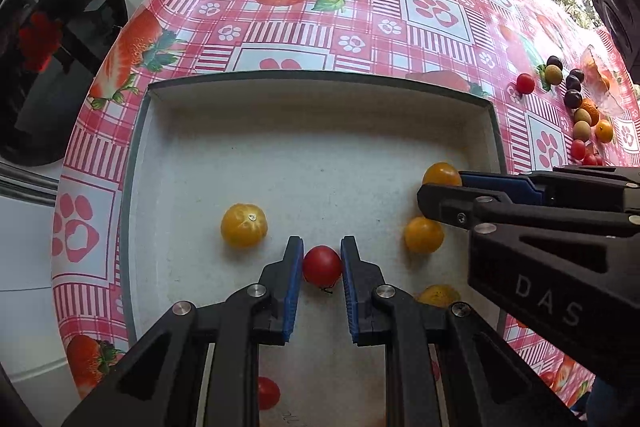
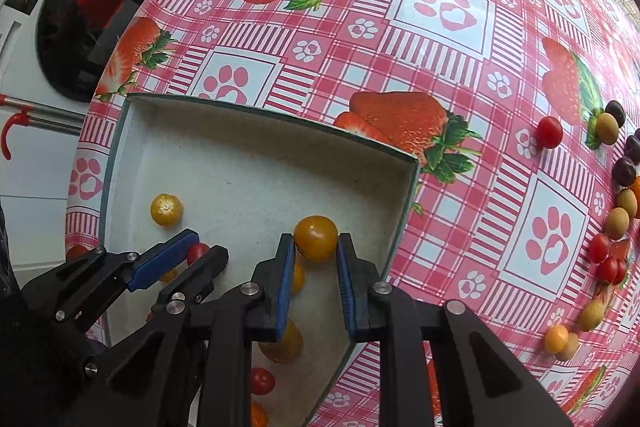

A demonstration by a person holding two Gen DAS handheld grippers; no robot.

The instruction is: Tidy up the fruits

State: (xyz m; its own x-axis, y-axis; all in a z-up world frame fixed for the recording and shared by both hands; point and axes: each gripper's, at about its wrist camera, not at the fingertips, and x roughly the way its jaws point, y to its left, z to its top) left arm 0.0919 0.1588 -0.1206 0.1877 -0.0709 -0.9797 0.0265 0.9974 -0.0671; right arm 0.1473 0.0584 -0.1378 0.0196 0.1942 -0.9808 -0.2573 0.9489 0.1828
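Over the tray [image 1: 320,87], left tool [image 1: 322,267] clamps red tomato [image 1: 322,264], right tool [image 2: 316,241] yellow tomato [image 2: 316,238].

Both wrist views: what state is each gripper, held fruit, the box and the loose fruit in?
left gripper: shut on the red tomato, inside the box.
right gripper: shut on the yellow tomato, inside the box.
box: open-topped, holds several tomatoes.
loose fruit pile: on the tablecloth, outside the box.
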